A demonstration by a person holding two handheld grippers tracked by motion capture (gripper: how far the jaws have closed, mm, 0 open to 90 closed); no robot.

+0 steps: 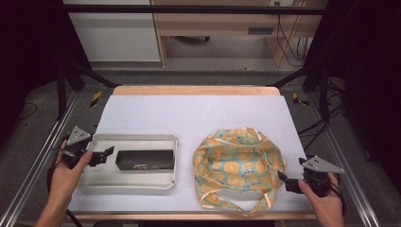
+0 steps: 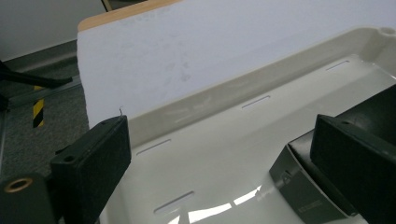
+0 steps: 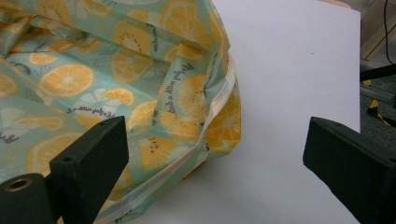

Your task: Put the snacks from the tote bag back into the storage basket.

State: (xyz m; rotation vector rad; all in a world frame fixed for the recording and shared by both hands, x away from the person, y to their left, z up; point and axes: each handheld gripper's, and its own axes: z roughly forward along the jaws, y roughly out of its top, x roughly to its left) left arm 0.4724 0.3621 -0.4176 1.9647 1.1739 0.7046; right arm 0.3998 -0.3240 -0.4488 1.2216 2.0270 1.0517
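A black rectangular box (image 1: 144, 160) lies inside a shallow cream tray (image 1: 127, 184) at the left of the table. My left gripper (image 1: 105, 155) hangs open over the tray's left end, and its own view has the box's end (image 2: 299, 186) by the right jaw. A fabric bag (image 1: 238, 165) printed with orange slices on pale green sits crumpled at the right. My right gripper (image 1: 286, 182) is held open just off the bag's right edge (image 3: 205, 116), nothing between its jaws.
A white mat (image 1: 198, 113) covers the table, with a wooden strip (image 1: 194, 90) along the far edge. Metal frame rails (image 1: 42, 156) run down both sides. A strap of the bag (image 1: 257, 204) trails toward the near edge.
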